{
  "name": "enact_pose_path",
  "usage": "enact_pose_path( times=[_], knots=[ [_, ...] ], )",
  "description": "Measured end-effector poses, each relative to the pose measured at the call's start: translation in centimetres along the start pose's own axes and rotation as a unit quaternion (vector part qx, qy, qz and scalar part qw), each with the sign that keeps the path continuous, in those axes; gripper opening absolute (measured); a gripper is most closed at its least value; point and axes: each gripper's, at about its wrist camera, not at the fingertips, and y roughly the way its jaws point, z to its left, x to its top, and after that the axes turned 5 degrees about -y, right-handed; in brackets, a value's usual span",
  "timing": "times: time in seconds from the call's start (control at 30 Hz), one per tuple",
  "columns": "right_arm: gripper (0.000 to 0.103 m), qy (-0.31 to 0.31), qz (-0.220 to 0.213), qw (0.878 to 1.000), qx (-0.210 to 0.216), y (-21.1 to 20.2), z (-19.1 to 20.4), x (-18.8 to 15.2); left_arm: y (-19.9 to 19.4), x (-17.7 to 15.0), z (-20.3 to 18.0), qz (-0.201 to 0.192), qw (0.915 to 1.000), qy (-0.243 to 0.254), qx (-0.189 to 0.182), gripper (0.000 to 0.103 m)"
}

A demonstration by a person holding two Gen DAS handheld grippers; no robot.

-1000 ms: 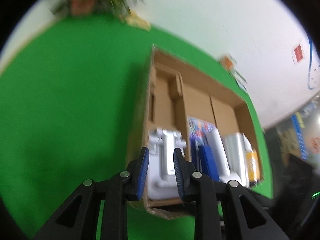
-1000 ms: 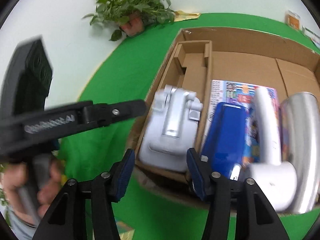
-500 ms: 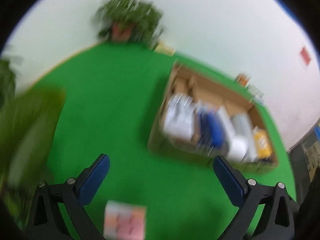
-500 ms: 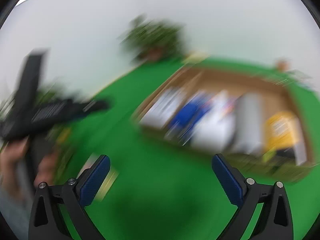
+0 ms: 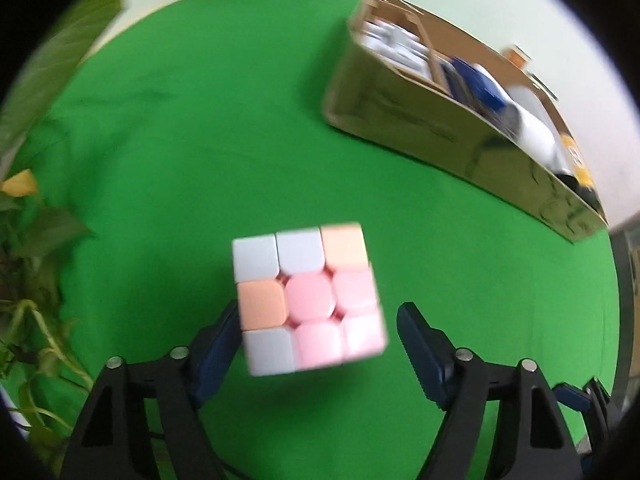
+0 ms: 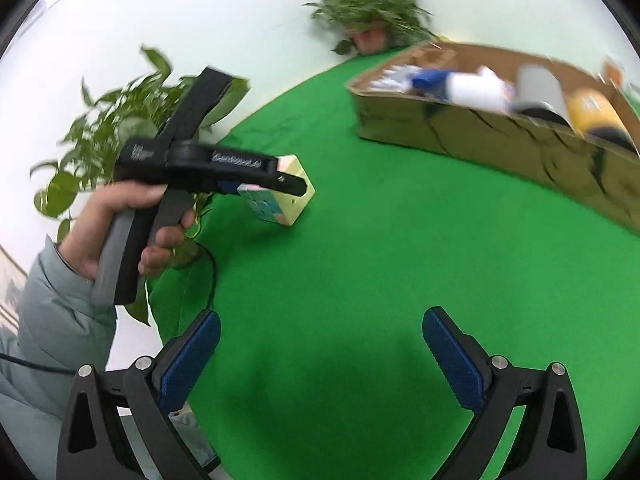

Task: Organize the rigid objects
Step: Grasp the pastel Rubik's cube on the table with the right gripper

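**Cube approach, left claw closing in**

A pastel puzzle cube (image 5: 310,300) of pink, orange and pale-blue tiles is seen on the green-covered table (image 5: 200,140), well apart from the open cardboard box (image 5: 460,136) already holding other items. The left claw (image 5: 316,344) is set astride the cube; its jaws have just been narrowing, yet a gap shows at the right pad, so no grip is judged made. The right claw (image 6: 320,360) is spread wide over bare cloth, holding nothing.

Step in hand, as judged: pickup of the cube. Full closure on opposite faces is called for next, then carriage to the box.

No long axis is offered by a cube; it is seen turned slightly askew to the pads.
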Motion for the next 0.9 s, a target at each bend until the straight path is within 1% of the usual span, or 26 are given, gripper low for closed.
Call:
enact_pose_path(
  times=[0.03,0.1,0.13,0.17,0.2,0.27,0.3,0.33,0.4,0.43,0.5,0.53,0.57,0.6,0.7,0.83,0.87,0.9],
  knots=[
    [0.102,0.007,0.000,1.000,-0.004,-0.6,-0.8,-0.8,0.2,-0.3,-0.7,0.006,0.9999,0.001,-0.015,0.066],
    [0.102,0.015,-0.002,1.000,-0.008,-1.4,-1.6,-1.8,1.1,-1.5,-3.2,0.028,0.9978,0.005,-0.059,0.066],
    [0.102,0.018,-0.003,1.000,-0.012,-2.1,-2.1,-2.4,1.4,-2.1,-4.6,0.037,0.9963,0.015,-0.076,0.066],
    [0.102,0.019,-0.003,1.000,-0.017,-2.6,-2.5,-2.8,1.9,-2.9,-6.7,0.053,0.9923,0.038,-0.106,0.066],
    [0.102,0.022,-0.005,0.999,-0.029,-3.6,-3.4,-3.5,2.6,-3.5,-8.6,0.069,0.9868,0.058,-0.134,0.066],
    [0.102,0.032,-0.009,0.998,-0.048,-5.0,-4.8,-4.3,3.3,-4.7,-11.5,0.097,0.9749,0.088,-0.180,0.066],
    [0.102,0.042,-0.012,0.997,-0.056,-5.8,-5.7,-4.8,3.4,-5.5,-13.4,0.112,0.9636,0.110,-0.216,0.066],
    [0.102,0.050,-0.016,0.997,-0.065,-6.6,-6.6,-5.1,3.2,-5.9,-14.6,0.120,0.9542,0.128,-0.243,0.066],
    [0.102,0.047,-0.013,0.995,-0.086,-7.5,-7.9,-5.4,2.4,-6.3,-15.8,0.116,0.9416,0.148,-0.279,0.066],
    [0.102,0.034,-0.008,0.994,-0.102,-7.6,-8.3,-5.5,1.7,-6.3,-16.0,0.112,0.9367,0.152,-0.295,0.066],
    [0.102,0.012,0.003,0.993,-0.118,-7.3,-8.9,-5.5,1.5,-5.9,-15.9,0.114,0.9333,0.151,-0.305,0.066],
    [0.102,0.012,0.010,0.991,-0.129,-6.8,-9.2,-5.2,1.7,-5.7,-15.7,0.116,0.9322,0.150,-0.308,0.066],
    [0.102,0.019,0.016,0.991,-0.134,-6.5,-9.7,-5.0,2.1,-5.4,-15.5,0.119,0.9328,0.146,-0.307,0.066],
    [0.101,0.028,0.020,0.991,-0.127,-6.0,-10.0,-4.9,2.8,-5.1,-15.2,0.128,0.9345,0.137,-0.302,0.066],
    [0.098,0.035,0.009,0.991,-0.131,-5.7,-10.3,-4.5,4.1,-4.7,-14.5,0.145,0.9346,0.121,-0.301,0.066],
    [0.098,0.029,-0.009,0.984,-0.173,-5.8,-10.0,-4.0,4.6,-4.6,-15.1,0.157,0.9291,0.119,-0.313,0.066],
    [0.093,0.028,-0.007,0.983,-0.180,-5.6,-10.3,-3.9,4.6,-4.5,-15.3,0.158,0.9278,0.123,-0.315,0.066],
    [0.086,0.029,-0.005,0.983,-0.183,-5.3,-10.4,-3.9,4.7,-4.7,-15.4,0.161,0.9265,0.126,-0.316,0.066]
  ],
)
